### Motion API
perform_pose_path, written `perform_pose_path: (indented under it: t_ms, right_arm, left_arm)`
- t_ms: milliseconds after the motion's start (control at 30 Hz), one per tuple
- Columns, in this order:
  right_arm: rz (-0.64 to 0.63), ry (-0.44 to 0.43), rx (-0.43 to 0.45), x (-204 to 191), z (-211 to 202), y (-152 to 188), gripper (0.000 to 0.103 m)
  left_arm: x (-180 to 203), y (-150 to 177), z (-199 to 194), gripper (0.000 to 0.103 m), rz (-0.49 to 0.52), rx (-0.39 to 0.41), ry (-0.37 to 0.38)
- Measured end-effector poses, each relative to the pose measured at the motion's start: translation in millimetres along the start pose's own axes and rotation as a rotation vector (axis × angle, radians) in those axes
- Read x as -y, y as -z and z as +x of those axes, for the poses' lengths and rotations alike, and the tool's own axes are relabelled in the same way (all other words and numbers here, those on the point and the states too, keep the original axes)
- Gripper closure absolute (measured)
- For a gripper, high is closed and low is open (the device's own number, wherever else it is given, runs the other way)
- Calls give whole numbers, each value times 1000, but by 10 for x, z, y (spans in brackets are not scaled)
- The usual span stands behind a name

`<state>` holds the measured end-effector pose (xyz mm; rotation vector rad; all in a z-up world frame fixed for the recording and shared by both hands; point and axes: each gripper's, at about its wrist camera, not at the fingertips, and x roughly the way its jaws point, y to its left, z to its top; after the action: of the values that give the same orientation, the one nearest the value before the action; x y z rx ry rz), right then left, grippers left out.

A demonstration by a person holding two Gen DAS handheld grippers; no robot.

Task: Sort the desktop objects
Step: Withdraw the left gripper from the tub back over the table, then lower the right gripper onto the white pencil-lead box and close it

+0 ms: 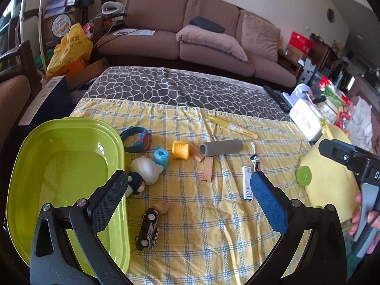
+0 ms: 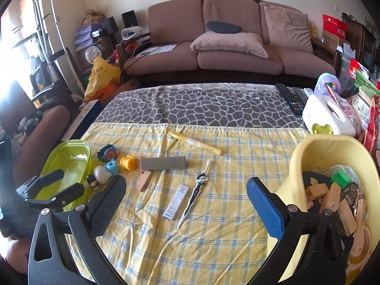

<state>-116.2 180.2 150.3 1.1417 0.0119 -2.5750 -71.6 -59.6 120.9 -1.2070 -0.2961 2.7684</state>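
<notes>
Toy car (image 1: 147,229) lies low in the left wrist view, just below centre-left, close against the rim of the green tray (image 1: 30,142), its long axis running up-frame with a slight tilt. Left gripper (image 1: 190,190) hovers directly over it, fingers (image 1: 110,199) spread wide and holding nothing; the car sits between them, nearer the black pad. A wooden knob (image 1: 161,207) touches the car's upper end. The car does not show in the right wrist view, so the left hand is judged the nearer one for it.

Right gripper (image 2: 186,200) also spread, empty, poised over the lead-refill box (image 2: 177,201) and a black-and-white toy dagger (image 2: 194,196), both lying lengthwise up-frame between its fingers. Yellow bin (image 2: 306,152) at right of that view already holds wooden blocks and odd pieces; green tray looks empty.

Further up the cloth: white-and-black figurine (image 1: 142,173), blue roll (image 1: 161,156), watch (image 1: 139,140), yellow spool (image 1: 180,150), wood blocks (image 1: 207,169), grey foam tube (image 1: 220,147), yellow pen (image 1: 231,127).

Surface: yellow checked cloth (image 1: 213,225) over a grey pebble-pattern cover (image 1: 180,87) on the tabletop. Beyond, a brown sofa (image 2: 237,54) with cushions; boxes and bags clutter both sides of the room.
</notes>
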Motion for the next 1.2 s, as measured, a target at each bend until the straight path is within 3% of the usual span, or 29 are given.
perform_pose_path:
  t_ms: [433, 500, 667, 733, 800, 967, 1200]
  right_arm:
    - [-11, -27, -107, -314, 632, 210, 1]
    - [2, -34, -118, -314, 729, 237, 7]
    - [62, -63, -161, -241, 984, 291, 50]
    - [75, -56, -180, -218, 1076, 327, 57]
    - [91, -49, -198, -190, 1166, 367, 58]
    - [110, -25, -233, -172, 1344, 459, 74]
    - [114, -8, -231, -199, 1400, 491, 76]
  left_arm:
    - [-250, -1, 58, 0, -35, -16, -4]
    - [-264, 6, 78, 0, -38, -24, 6]
    - [-311, 20, 88, 0, -33, -31, 1]
    - [-327, 22, 89, 0, -36, -32, 5]
    - [-336, 19, 93, 0, -39, -32, 4]
    - [-364, 11, 121, 0, -47, -39, 10]
    - [-380, 9, 138, 0, -48, -44, 14]
